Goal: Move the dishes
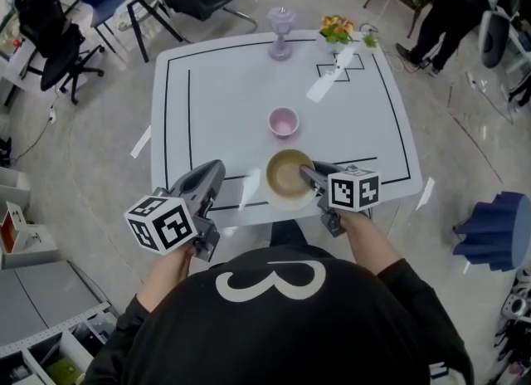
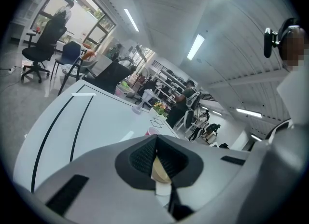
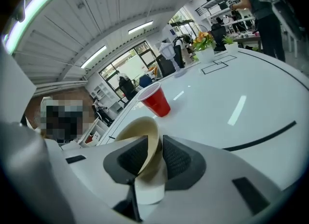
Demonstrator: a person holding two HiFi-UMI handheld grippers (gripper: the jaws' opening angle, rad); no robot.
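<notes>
A cream bowl (image 1: 286,177) is at the near edge of the white table (image 1: 224,101), tilted, in the head view. My right gripper (image 1: 309,174) is shut on its right rim. In the right gripper view the bowl (image 3: 137,130) stands on edge between the dark pads (image 3: 178,159) of the right gripper (image 3: 157,138). A red cup (image 1: 284,122) stands mid-table, beyond the bowl (image 3: 155,99). My left gripper (image 1: 217,168) hovers left of the bowl, apart from it, jaws shut with their tips together (image 2: 155,138).
A purple stemmed glass (image 1: 280,33) and a small pot of flowers (image 1: 336,28) stand at the table's far edge. Black lines mark the tabletop. Office chairs (image 1: 58,51) stand beyond the far left corner; a person (image 1: 452,10) stands at the far right.
</notes>
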